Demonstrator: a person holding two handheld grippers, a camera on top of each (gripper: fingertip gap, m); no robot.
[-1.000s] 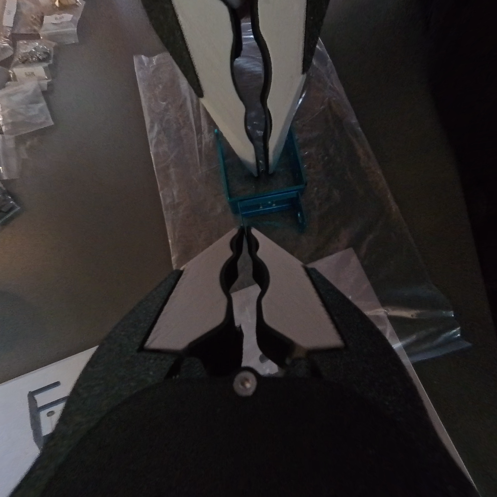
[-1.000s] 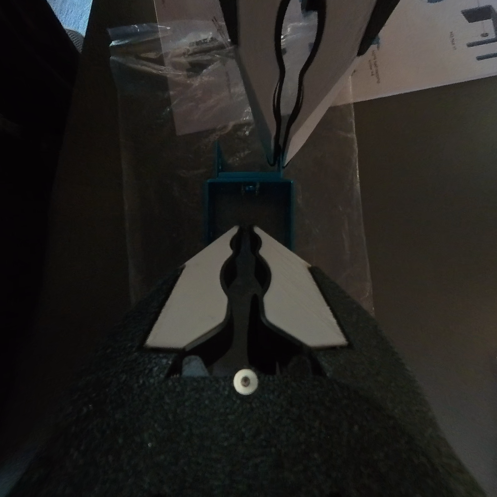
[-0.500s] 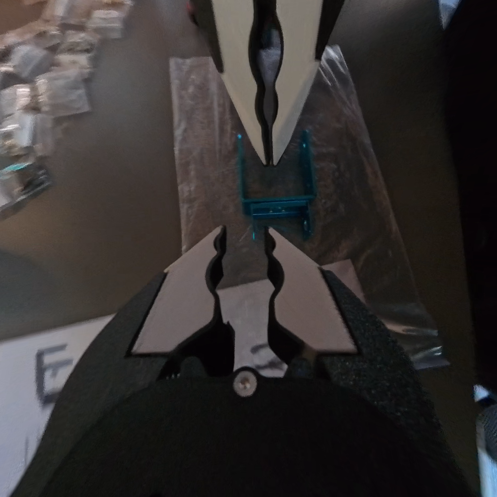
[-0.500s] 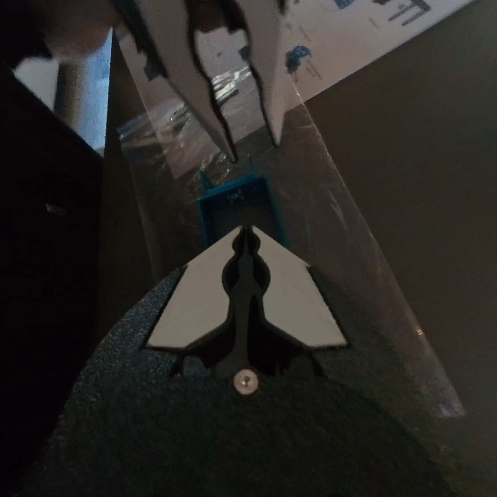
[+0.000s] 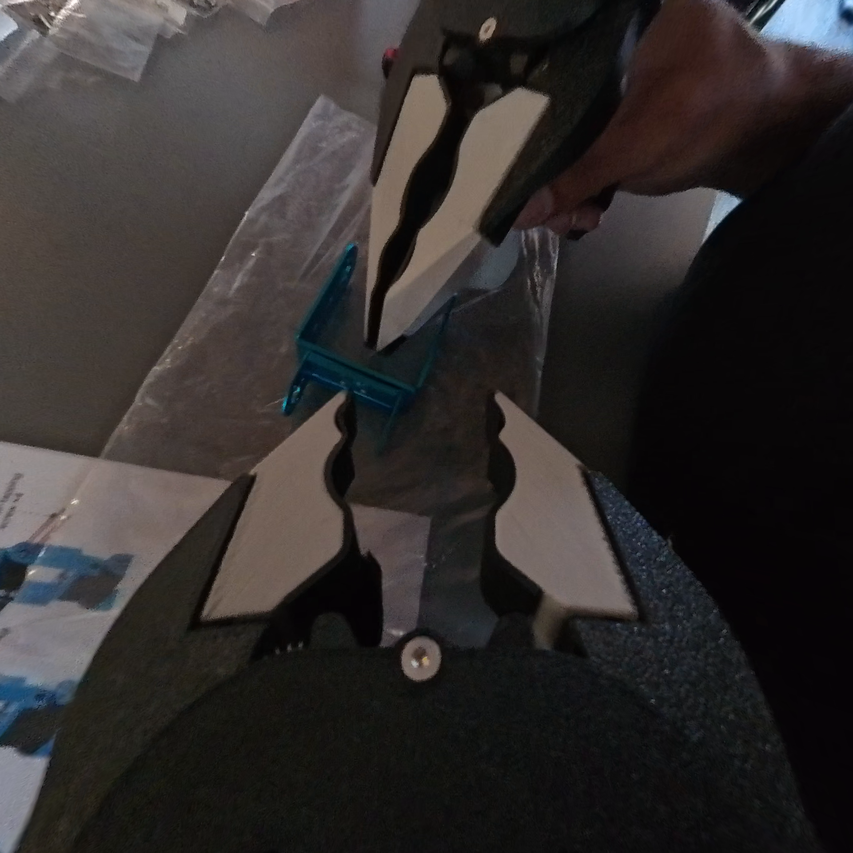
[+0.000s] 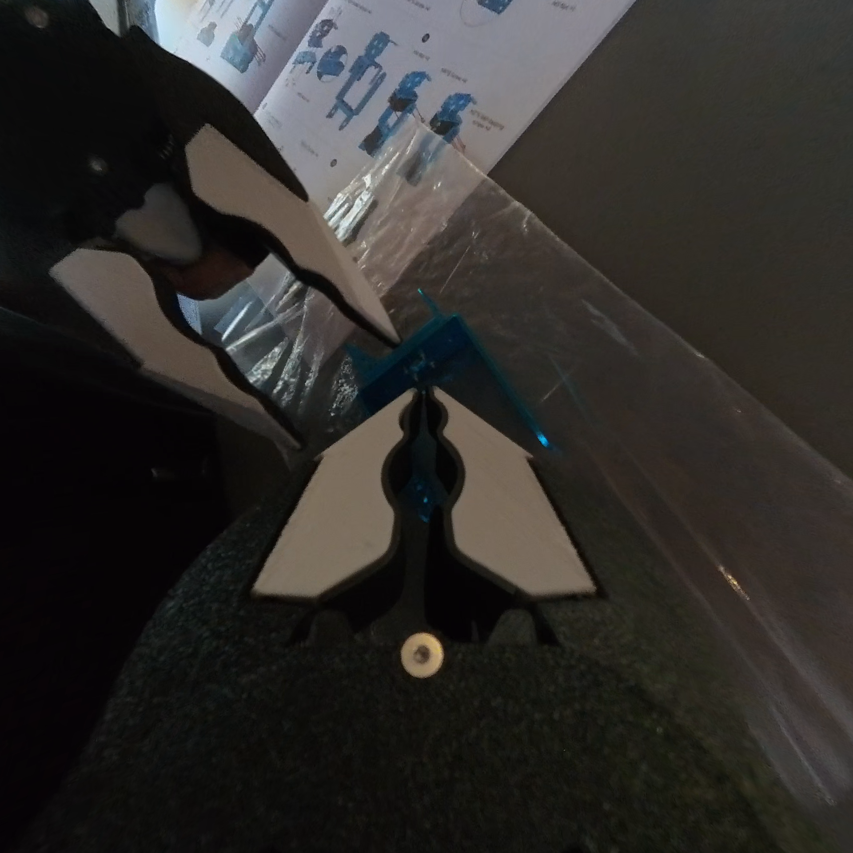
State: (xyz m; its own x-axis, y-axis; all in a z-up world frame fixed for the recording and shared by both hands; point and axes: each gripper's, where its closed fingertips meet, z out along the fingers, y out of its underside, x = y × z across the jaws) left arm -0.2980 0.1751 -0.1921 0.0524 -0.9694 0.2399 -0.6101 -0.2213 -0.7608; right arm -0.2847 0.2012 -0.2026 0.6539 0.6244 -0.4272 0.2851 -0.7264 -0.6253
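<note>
A blue metal U-shaped bracket (image 5: 351, 374) sits tilted over a clear plastic bag (image 5: 221, 332) on the dark table. My right gripper (image 6: 422, 392) is shut on the bracket (image 6: 429, 355), and blue metal shows between its fingers. In the left wrist view it (image 5: 375, 344) reaches down into the bracket from above, held by a hand (image 5: 692, 115). My left gripper (image 5: 421, 401) is open wide and empty, with its left fingertip just in front of the bracket's near bar. In the right wrist view it (image 6: 345, 392) stands open at the upper left, one tip beside the bracket.
A white instruction sheet with blue drawings (image 5: 92, 531) lies under the bag's near end and also shows in the right wrist view (image 6: 415, 69). Small clear bags of parts (image 5: 92, 46) lie at the far left. The table edge runs dark at the right. Left and right tips are no more than a few centimetres apart.
My left gripper has gone from shut at the bracket's near bar to wide open. My right gripper has stayed shut on the bracket and turned it, so it now sits tilted.
</note>
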